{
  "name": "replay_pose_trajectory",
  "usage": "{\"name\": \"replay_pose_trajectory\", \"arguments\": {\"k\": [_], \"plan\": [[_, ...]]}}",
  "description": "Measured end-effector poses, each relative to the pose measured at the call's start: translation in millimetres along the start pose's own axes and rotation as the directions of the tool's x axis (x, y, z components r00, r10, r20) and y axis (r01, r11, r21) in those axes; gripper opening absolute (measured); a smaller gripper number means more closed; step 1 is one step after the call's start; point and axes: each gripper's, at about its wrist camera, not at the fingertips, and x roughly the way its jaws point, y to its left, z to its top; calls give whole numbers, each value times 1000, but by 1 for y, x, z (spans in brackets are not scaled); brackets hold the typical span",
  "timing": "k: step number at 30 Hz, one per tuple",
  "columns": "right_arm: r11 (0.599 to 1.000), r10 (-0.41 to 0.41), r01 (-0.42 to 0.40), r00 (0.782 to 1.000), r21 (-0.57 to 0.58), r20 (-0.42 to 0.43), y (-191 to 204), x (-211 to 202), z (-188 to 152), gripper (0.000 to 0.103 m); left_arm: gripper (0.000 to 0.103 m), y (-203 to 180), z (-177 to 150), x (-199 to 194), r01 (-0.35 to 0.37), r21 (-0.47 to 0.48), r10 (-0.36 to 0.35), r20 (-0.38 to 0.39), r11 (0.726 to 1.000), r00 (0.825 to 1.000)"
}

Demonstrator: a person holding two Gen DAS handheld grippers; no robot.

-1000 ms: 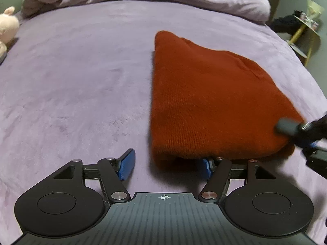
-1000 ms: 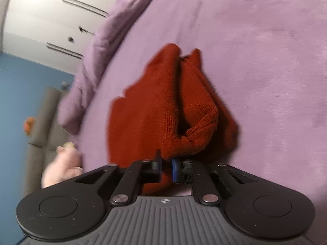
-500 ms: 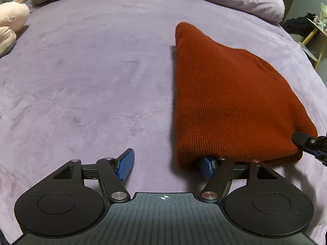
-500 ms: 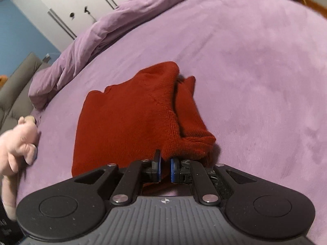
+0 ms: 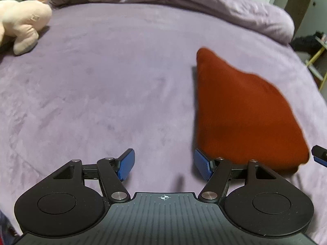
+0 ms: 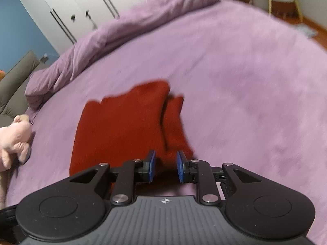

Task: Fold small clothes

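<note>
Now rust knit garment [image 5: 241, 112] folded flat, tapered, on plush blanket [image 5: 102, 81]

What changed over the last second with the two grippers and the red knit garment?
The right gripper let go: its jaws, shut on the near edge of the red knit garment before, now stand apart and have backed off. The left gripper drew back and to the left, clear of the garment. Unchanged: the left jaws are open as before, and the garment lies folded on the purple bedcover, with the pink plush toy to the side.
</note>
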Motion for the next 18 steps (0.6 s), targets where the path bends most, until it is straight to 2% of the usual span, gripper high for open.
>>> {"name": "replay_pose_trajectory", "arguments": {"k": [5,8,13,15,18], "plan": [[992,34,-37,999,-120,-30,25,22,3,21,71,-24,12,7,42,56,-43,14,998,999],[972,-113,86,987,-221,-112,34,55,-6,17,73,-38,10,27,17,111,-14,-27,994,1000],[946,-151,115,984,-303,-97,39,61,-10,17,87,-38,6,48,-17,143,23,-41,990,999],[936,-158,116,982,-332,-104,41,60,-10,17,87,-36,2,48,-28,150,34,-40,988,999],[930,-185,132,975,-342,-127,45,41,-16,17,87,-30,-3,28,-36,146,41,-26,989,999]]}}
